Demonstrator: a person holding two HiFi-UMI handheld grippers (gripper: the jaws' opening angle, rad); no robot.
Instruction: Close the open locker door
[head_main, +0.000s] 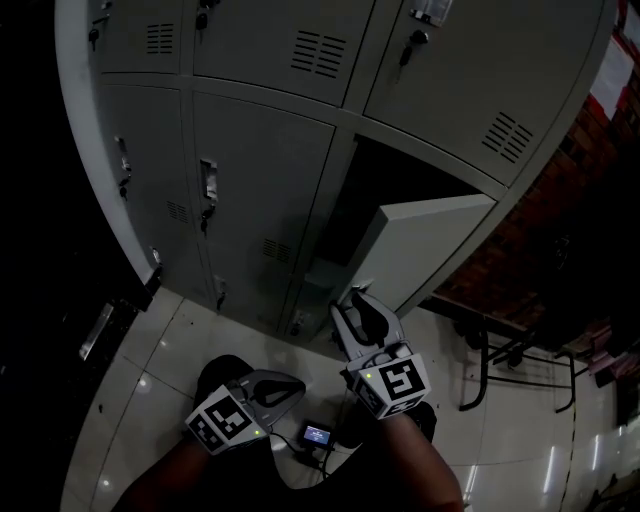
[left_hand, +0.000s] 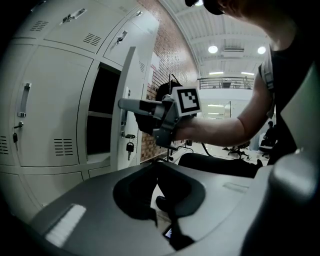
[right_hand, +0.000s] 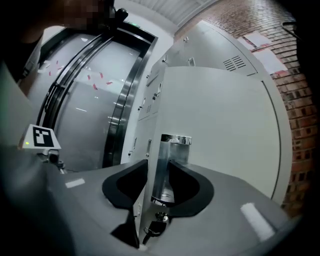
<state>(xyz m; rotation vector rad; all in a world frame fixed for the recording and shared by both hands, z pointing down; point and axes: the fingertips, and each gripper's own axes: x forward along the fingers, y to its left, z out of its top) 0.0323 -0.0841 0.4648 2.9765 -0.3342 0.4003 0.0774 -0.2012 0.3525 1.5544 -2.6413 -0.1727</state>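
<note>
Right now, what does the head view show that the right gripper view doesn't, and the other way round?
Only the head view: the whole bank of lockers, the dark open compartment, a small lit screen on the floor tiles and a chair to the right.
Only the right gripper view: the right hand-held gripper up close, its jaws closed on the door's edge, the metal handle between them and a key hanging below.
Both: the open locker door, the brick wall and the left hand-held gripper.

black chair (head_main: 515, 352) on tiled floor (head_main: 150, 370), near a brick wall (head_main: 530, 240).
</note>
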